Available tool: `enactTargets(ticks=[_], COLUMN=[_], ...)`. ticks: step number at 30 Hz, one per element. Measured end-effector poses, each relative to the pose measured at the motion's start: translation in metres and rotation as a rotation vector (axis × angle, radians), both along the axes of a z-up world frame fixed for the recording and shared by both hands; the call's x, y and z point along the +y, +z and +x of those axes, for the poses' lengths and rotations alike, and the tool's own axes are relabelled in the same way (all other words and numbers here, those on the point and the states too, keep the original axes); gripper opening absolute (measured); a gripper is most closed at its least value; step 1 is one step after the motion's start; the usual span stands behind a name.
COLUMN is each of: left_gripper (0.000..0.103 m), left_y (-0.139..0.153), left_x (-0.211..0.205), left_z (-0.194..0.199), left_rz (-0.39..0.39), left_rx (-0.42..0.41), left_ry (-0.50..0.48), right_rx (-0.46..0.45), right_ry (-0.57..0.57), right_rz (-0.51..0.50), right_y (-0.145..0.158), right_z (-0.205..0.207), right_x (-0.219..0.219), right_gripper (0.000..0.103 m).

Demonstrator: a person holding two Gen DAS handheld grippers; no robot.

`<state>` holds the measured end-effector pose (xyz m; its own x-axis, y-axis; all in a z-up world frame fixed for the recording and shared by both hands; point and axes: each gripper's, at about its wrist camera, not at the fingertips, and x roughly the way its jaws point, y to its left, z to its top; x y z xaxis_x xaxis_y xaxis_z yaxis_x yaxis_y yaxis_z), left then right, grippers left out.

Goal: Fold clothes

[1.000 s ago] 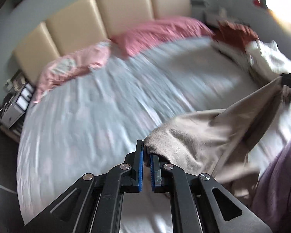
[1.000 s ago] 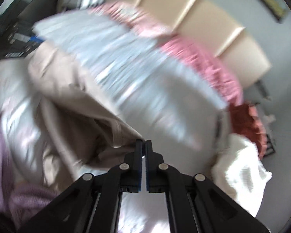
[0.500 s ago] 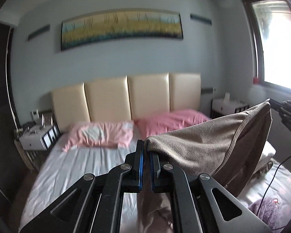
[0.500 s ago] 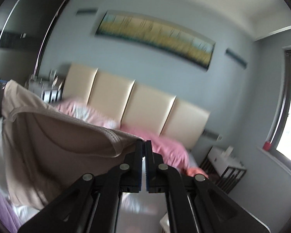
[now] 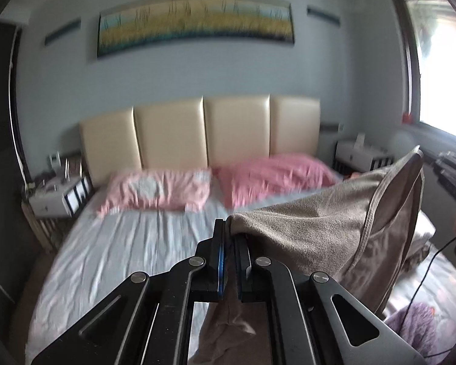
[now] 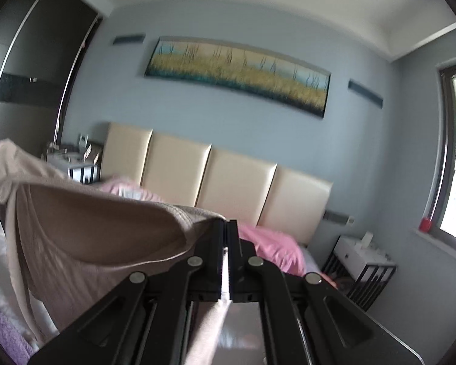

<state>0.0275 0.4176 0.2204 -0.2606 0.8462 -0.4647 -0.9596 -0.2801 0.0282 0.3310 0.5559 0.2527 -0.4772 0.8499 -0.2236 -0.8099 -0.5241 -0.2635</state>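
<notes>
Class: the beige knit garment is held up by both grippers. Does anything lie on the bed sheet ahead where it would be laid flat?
Nothing visible: the pale sheet ahead of the beige knit garment looks bare; the pink pillows lie farther back.

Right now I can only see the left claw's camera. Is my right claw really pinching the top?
Observer: Yes. The right claw is shut on the top, with cloth trapped between its pads.
Operator: Is any cloth dangling under that claw?
Observer: Yes, a strip of the top hangs down behind the pads, between the claw's arms.
Operator: What's that dark thing way over on the left of the room?
Observer: A tall dark wardrobe with silver rails on its doors.
</notes>
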Motion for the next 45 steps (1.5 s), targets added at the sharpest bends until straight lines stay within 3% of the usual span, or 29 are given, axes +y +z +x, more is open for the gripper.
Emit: enactTargets(ticks=[5, 9, 17, 22, 25, 28, 30, 33, 38, 41, 45], left_gripper=[0.005, 0.005, 0.007, 0.008, 0.015, 0.033, 0.037, 0.047, 0.060, 0.060, 0.061], left_y=[-0.110, -0.185, -0.297, -0.351, -0.374, -0.381, -0.375, -0.354, -0.314, -0.308, -0.324], left_x=[0.084, 0.146, 0.254, 0.294, 0.305, 0.303, 0.296, 0.280, 0.247, 0.240, 0.239], left_z=[-0.043, -0.068, -0.107, -0.129, -0.140, -0.147, -0.149, -0.149, -0.134, -0.102, -0.065], left_rz=[-0.250, -0.399, -0.556, -0.628, -0.656, -0.647, -0.615, -0.565, -0.480, -0.521, -0.609], left_rx=[-0.079, -0.149, -0.217, -0.248, -0.287, -0.300, -0.300, -0.300, -0.259, -0.134, 0.030], left_ry=[0.047, 0.069, 0.079, 0.089, 0.110, 0.126, 0.127, 0.123, 0.093, 0.012, -0.072], right_rx=[-0.105, -0.189, -0.254, -0.287, -0.300, -0.298, -0.289, -0.257, -0.188, -0.146, -0.086], right_ry=[-0.013, -0.035, -0.066, -0.085, -0.085, -0.078, -0.076, -0.075, -0.089, -0.101, -0.124], right_rz=[-0.182, -0.288, -0.501, -0.635, -0.704, -0.755, -0.787, -0.827, -0.867, -0.889, -0.926], right_y=[-0.085, -0.160, -0.281, -0.353, -0.386, -0.402, -0.407, -0.403, -0.390, -0.383, -0.378], right_z=[-0.044, -0.082, -0.125, -0.150, -0.160, -0.163, -0.161, -0.150, -0.120, -0.101, -0.076], right_x=[0.063, 0.113, 0.208, 0.266, 0.290, 0.302, 0.306, 0.305, 0.282, 0.267, 0.247], right_gripper=[0.002, 0.002, 0.002, 0.002, 0.002, 0.004, 0.008, 0.019, 0.026, 0.026, 0.026])
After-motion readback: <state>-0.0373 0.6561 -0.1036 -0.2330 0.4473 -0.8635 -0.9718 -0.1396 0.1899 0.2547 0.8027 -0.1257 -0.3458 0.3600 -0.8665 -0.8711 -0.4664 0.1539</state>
